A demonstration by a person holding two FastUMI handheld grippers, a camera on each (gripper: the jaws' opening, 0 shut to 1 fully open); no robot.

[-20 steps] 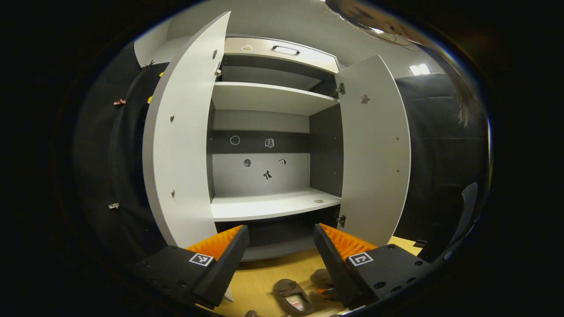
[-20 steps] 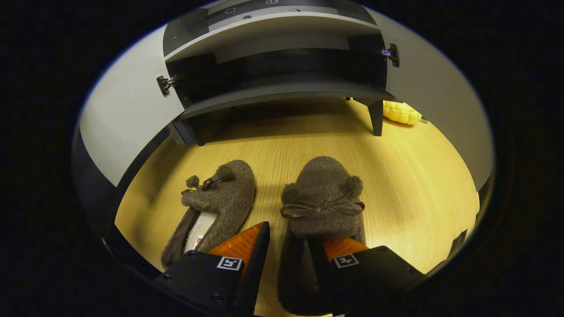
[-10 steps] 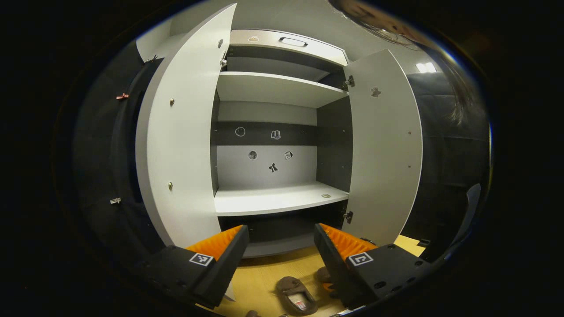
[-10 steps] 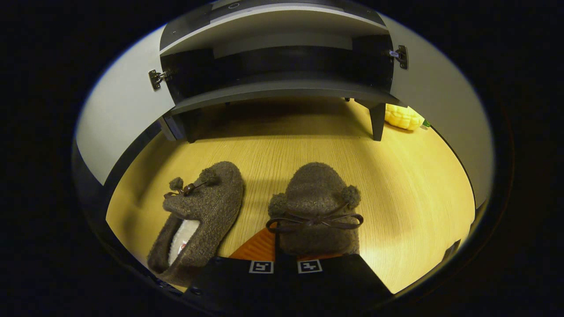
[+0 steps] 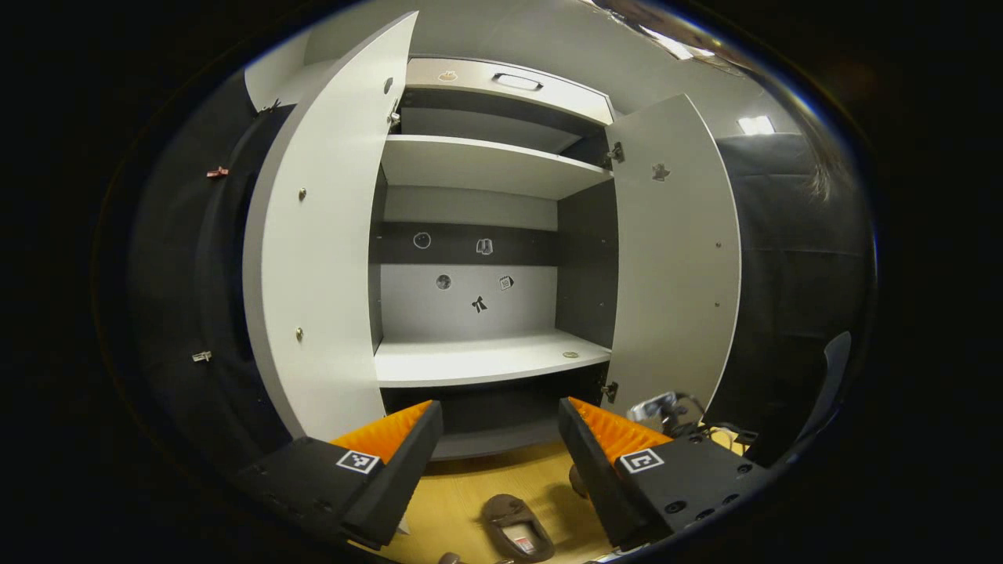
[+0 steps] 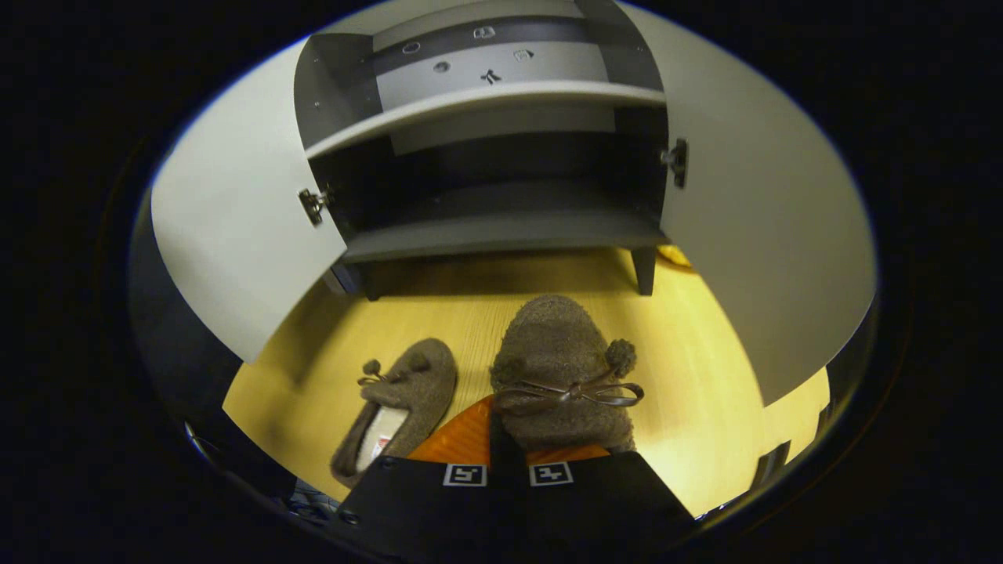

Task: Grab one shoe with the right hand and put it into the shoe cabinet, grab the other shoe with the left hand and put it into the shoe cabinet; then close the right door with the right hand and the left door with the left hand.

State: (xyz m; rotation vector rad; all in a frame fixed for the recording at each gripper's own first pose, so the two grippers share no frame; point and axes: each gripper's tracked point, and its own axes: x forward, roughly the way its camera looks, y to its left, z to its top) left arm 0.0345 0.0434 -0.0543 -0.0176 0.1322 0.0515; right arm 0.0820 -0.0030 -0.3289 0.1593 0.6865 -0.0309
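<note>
Two brown fuzzy slippers with bows. My right gripper (image 6: 501, 429) is shut on the heel end of one slipper (image 6: 560, 368), holding it up off the wooden floor (image 6: 705, 376) with its toe toward the shoe cabinet (image 6: 501, 231). The other slipper (image 6: 401, 395) lies on the floor to its left; in the left gripper view this slipper (image 5: 515, 531) lies below my fingers. My left gripper (image 5: 500, 439) hangs open and holds nothing, facing the cabinet's white middle shelf (image 5: 486, 360). Both cabinet doors, the left door (image 5: 321, 235) and the right door (image 5: 674, 258), stand wide open.
The cabinet's low dark shelf (image 6: 501, 231) sits just above the floor on short legs. A yellow object (image 6: 674, 254) peeks out behind the right door (image 6: 760, 235). The left door (image 6: 235, 235) juts out over the floor. Black cloth walls flank the cabinet.
My right gripper closed on the right-hand slipper and raised it off the floor, so the cabinet now sits lower and fuller in its view. The left gripper has barely shifted.
</note>
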